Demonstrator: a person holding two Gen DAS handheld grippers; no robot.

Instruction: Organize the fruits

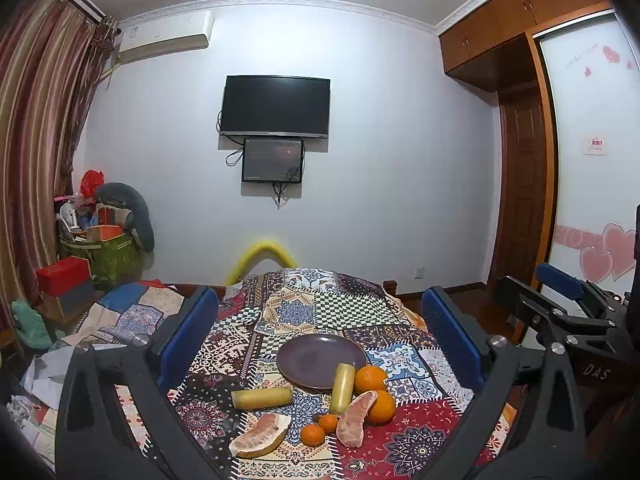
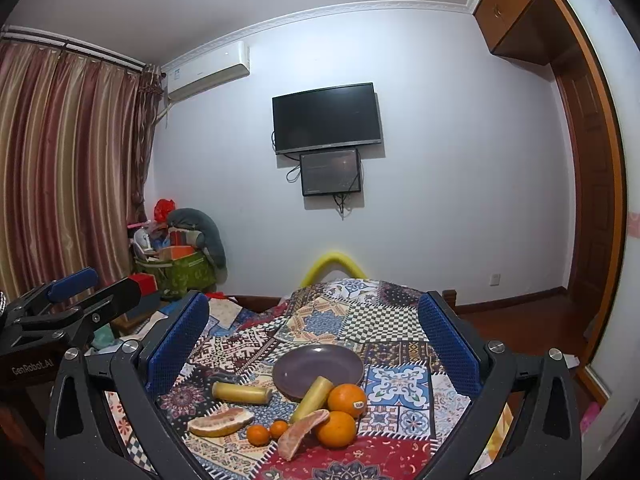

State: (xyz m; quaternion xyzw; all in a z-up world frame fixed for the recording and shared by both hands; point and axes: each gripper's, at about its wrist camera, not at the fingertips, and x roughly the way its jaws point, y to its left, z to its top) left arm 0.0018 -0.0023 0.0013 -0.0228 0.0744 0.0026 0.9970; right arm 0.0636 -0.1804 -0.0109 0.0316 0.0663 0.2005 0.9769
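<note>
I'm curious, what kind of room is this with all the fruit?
Probably a bedroom at home: a television hangs on the wall, a built-in wardrobe fills one side, and striped curtains cover the window.

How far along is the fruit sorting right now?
Nothing looks done: the purple plate is bare, though one yellow stick leans on its rim. Nothing is in hand; the left tool and right tool are both open. The oranges, small tangerines and pomelo pieces remain on the cloth.

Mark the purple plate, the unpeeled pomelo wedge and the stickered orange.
purple plate (image 1: 316, 356), left wrist view, bare centre.
unpeeled pomelo wedge (image 1: 260, 434), left wrist view, cut flesh.
stickered orange (image 2: 347, 399), right wrist view, peel beside sticker.
</note>
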